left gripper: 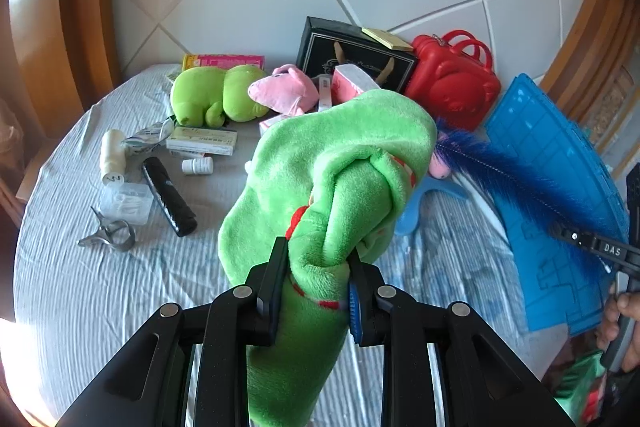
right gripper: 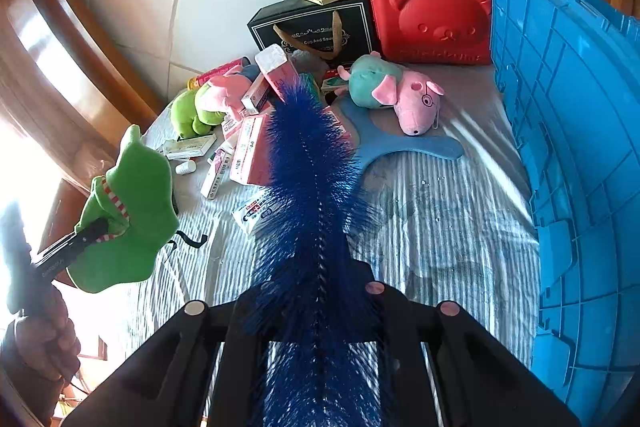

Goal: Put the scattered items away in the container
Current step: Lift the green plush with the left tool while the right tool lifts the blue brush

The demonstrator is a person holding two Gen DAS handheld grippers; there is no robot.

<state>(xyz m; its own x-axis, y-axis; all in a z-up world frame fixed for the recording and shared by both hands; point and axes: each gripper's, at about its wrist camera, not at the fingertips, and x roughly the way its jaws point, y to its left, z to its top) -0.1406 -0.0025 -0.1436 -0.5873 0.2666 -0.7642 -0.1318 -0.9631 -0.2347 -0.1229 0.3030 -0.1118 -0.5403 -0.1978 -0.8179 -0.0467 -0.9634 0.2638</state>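
My left gripper (left gripper: 318, 275) is shut on a green plush toy (left gripper: 320, 163) with red-and-white trim and holds it above the bed. The right wrist view shows the same green plush toy (right gripper: 132, 207) at the left, pinched by the left gripper (right gripper: 100, 227). My right gripper (right gripper: 316, 291) is shut on a blue bristle brush (right gripper: 308, 187), whose bristles hide the fingertips. In the left wrist view the blue bristle brush (left gripper: 500, 167) juts out from the right gripper (left gripper: 576, 237). The blue plastic crate (right gripper: 580, 147) stands at the right, beside the brush.
A red bear case (right gripper: 432, 11) and a black gift box (right gripper: 316, 23) lean at the headboard. A pig plush (right gripper: 400, 95), a green frog plush (left gripper: 216, 95), medicine boxes (left gripper: 202, 141), a white bottle (left gripper: 112, 157), a black tube (left gripper: 170, 197) and a metal clip (left gripper: 108, 237) lie scattered on the striped sheet.
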